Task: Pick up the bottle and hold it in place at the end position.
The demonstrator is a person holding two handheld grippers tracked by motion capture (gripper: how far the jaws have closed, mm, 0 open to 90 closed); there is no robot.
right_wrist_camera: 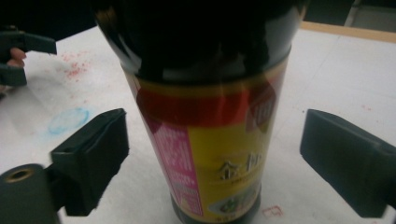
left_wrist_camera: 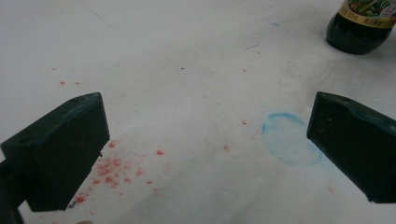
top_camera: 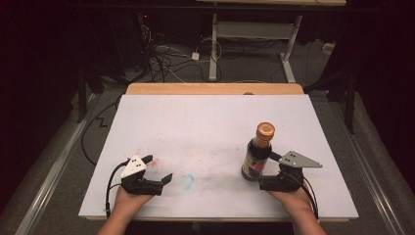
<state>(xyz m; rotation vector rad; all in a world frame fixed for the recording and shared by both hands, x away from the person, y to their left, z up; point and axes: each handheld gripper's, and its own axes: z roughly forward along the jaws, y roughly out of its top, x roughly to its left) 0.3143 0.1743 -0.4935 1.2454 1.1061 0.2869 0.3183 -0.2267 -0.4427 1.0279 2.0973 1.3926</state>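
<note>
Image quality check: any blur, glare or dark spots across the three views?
High view: table lit, surroundings dark. Left gripper view: stains sharp, bottle cut off at the frame's top. Right gripper view: bottle close and soft, upper body nearly black, faint sheen on label.

**A dim room around a white table**

A white sheet (top_camera: 205,127) covers the table, stained with red specks (left_wrist_camera: 112,168) and a blue ring (left_wrist_camera: 289,140) near its front edge. A wooden strip (top_camera: 215,88) shows along the far edge. Beyond it, cables (top_camera: 166,58) tangle on the grey floor (top_camera: 254,68) beside a white desk frame (top_camera: 254,34). Dark curtains (top_camera: 39,73) close both sides.
</note>
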